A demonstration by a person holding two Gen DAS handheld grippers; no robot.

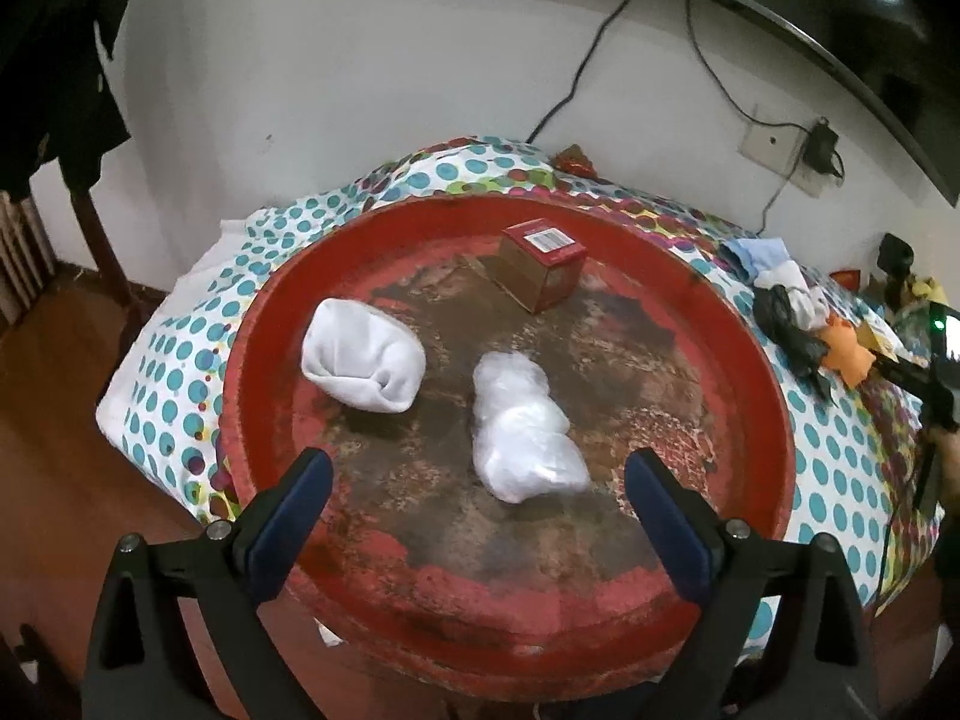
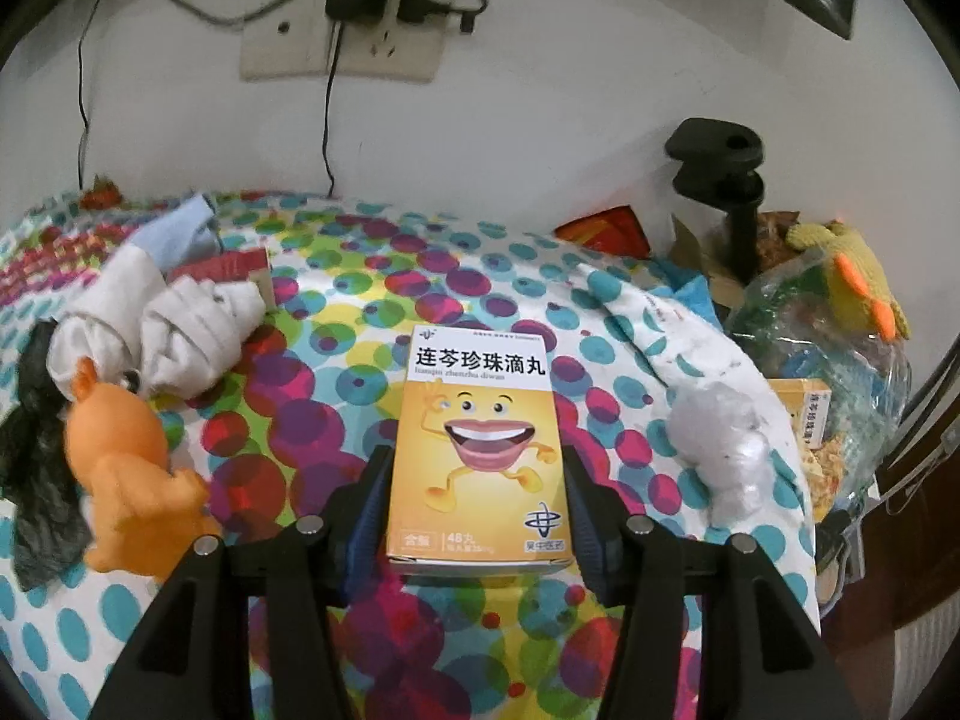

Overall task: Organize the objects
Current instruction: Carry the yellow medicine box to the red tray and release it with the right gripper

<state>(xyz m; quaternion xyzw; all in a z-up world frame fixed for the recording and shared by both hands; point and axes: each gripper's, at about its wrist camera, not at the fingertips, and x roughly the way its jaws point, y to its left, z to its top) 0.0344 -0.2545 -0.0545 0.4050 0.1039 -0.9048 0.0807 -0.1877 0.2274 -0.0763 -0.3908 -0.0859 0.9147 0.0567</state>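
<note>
In the left wrist view, the left gripper (image 1: 477, 483) is hovering with fingers spread wide over the red tray (image 1: 774, 396), where a plastic-wrapped bundle (image 1: 522, 429), a white cloth bundle (image 1: 363, 363) and a small box (image 1: 543, 267) are lying. In the right wrist view, the right gripper (image 2: 474, 489) is pinching the yellow medicine box (image 2: 477, 450) by its long side edges above the dotted cloth (image 2: 336, 372); the carton is probably light, stiff and crushable, so gentle side pressure suits it.

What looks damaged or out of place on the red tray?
The red tray is damaged: its paint is worn off over most of the floor, leaving dark, patchy areas. The small box, white sock bundle and plastic-wrapped bundle lie scattered, not aligned.
</note>
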